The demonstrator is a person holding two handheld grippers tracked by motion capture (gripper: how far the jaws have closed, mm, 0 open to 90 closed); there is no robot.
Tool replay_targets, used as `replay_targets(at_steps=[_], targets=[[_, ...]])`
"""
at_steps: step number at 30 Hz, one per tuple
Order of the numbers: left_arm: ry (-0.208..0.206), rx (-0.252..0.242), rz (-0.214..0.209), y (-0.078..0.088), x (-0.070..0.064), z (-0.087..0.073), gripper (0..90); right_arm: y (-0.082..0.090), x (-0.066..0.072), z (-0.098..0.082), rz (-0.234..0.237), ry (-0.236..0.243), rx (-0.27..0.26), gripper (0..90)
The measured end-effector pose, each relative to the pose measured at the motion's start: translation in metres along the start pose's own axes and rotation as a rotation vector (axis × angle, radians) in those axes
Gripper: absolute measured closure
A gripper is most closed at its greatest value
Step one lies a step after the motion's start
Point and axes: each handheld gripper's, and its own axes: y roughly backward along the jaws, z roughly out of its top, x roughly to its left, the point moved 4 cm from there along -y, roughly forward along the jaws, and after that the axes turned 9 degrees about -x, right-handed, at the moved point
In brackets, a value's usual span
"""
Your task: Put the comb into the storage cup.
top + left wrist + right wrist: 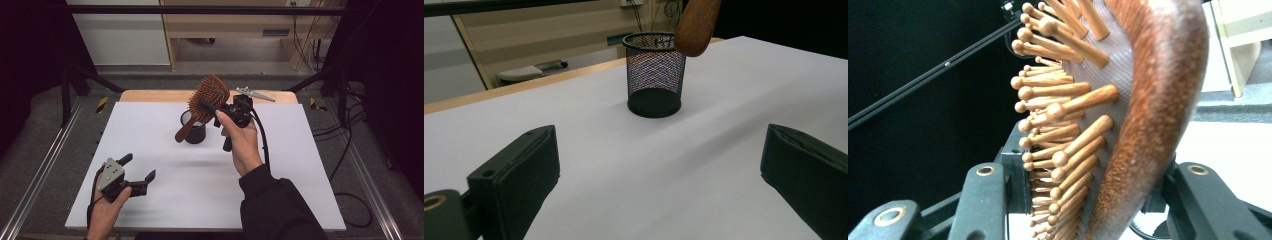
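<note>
A wooden hairbrush (pixel 208 94) with peg bristles hangs tilted in the air, and my right gripper (pixel 211 108) is shut on its head. In the right gripper view the jaws press the bristle side and the back of the hairbrush (pixel 1148 115). Its handle (pixel 696 25) slants down, with the tip close to the rim of a black mesh cup (pixel 195 134). That cup (pixel 655 82) stands upright on the white table sheet (pixel 280 165). My left gripper (pixel 138 167) rests at the front left with its jaws open and nothing between them.
A small grey metal part (pixel 255 93) lies on the wooden strip at the table's back edge. Black frame bars and cables run along both sides of the table. White sheet stretches between the left gripper (pixel 659 170) and the cup.
</note>
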Motion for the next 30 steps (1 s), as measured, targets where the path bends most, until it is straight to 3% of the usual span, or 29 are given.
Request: replay_targets(at_steps=[13, 30], targets=[[-0.002, 0.003, -0.003, 0.001, 0.0, 0.0, 2.5, -0.008, -0.012, 0.003, -0.039, -0.006, 0.008, 52.0], [-0.009, 0.007, -0.006, 0.0, -0.001, 0.0, 2.6, -0.01, -0.017, 0.004, -0.044, -0.015, 0.005, 51.9]])
